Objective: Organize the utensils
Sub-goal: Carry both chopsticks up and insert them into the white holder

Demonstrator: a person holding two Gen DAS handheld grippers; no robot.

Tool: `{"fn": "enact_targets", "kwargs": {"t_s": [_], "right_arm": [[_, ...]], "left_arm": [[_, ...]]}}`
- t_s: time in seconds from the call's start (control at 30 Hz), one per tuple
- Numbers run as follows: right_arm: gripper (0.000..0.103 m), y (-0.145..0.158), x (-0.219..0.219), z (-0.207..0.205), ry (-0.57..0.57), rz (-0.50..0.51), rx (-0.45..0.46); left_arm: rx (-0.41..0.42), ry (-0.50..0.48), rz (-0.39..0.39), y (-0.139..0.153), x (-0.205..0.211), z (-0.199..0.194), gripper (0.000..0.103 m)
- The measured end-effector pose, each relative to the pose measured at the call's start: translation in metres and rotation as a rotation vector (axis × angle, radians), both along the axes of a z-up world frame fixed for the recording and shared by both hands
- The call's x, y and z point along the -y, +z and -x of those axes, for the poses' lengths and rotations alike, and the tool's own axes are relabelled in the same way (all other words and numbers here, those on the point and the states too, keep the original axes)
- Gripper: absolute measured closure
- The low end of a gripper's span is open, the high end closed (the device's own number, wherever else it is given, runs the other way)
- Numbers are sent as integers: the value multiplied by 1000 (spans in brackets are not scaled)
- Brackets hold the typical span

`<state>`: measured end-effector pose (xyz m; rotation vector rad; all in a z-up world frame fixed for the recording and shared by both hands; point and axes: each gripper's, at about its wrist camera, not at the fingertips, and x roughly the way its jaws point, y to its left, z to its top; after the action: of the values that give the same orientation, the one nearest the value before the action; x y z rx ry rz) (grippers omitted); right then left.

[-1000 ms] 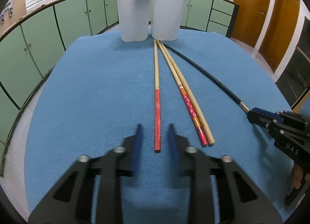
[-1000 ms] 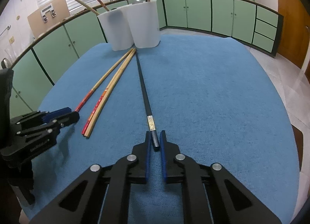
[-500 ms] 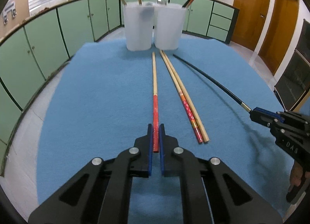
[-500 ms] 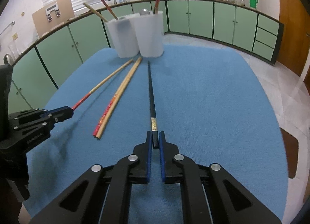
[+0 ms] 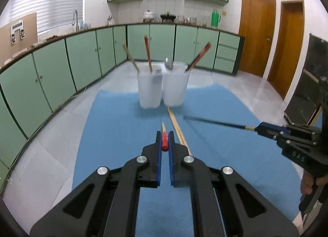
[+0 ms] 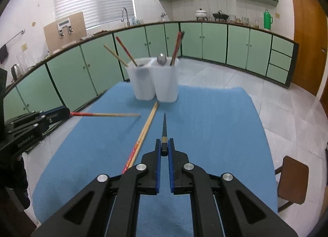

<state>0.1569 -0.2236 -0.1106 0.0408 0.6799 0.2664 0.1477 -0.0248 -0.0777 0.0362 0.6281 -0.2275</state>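
The left gripper point(image 5: 164, 142) is clamped on the red end of a red-tipped chopstick point(image 5: 164, 137), low in the middle of its own view; the stick's pale tip points toward the containers. In the right wrist view this same stick point(image 6: 106, 114) juts level from the left edge, clear of the cloth. The right gripper point(image 6: 164, 146) pinches the butt of a black chopstick point(image 6: 164, 129) at centre frame, its point aimed up the picture.

Between the two held sticks a pair of chopsticks point(image 6: 146, 128) lies side by side on the blue cloth point(image 6: 215, 126), running from lower left toward two white containers point(image 6: 154, 79) at upper centre. The containers stand touching each other near the cloth's far edge and hold more chopsticks and a spoon point(image 6: 161, 60).

Beyond the cloth there is pale tiled floor point(image 6: 287, 101). Green cabinets point(image 6: 215, 40) curve across the upper frame under a counter with a sink tap point(image 6: 124, 14), pots and a green flask point(image 6: 267, 19). Wooden doors point(image 5: 256, 36) stand at upper right of the left view, and a brown stool point(image 6: 292, 179) sits at lower right.
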Motion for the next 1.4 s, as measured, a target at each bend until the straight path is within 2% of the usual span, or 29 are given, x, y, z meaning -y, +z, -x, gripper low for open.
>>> {"fn": "enact_targets", "kwargs": {"t_s": [0.37, 0.5, 0.83, 1.03, 1.3, 1.4], "right_arm": [[96, 64, 0, -9, 41, -57, 80], [97, 88, 1, -18, 63, -73, 98], [97, 121, 0, -49, 90, -58, 129], [97, 152, 0, -77, 87, -76, 195], [97, 193, -4, -131, 44, -122, 290], [97, 202, -9, -153, 26, -105, 326]], "left_arm": [[113, -33, 36, 56, 0, 5, 98], [132, -46, 40, 66, 3, 4, 98], [188, -75, 46, 92, 10, -6, 98], [248, -75, 46, 118, 13, -26, 98], [329, -70, 67, 158, 18, -74, 98], [351, -61, 67, 167, 21, -93, 98]]}}
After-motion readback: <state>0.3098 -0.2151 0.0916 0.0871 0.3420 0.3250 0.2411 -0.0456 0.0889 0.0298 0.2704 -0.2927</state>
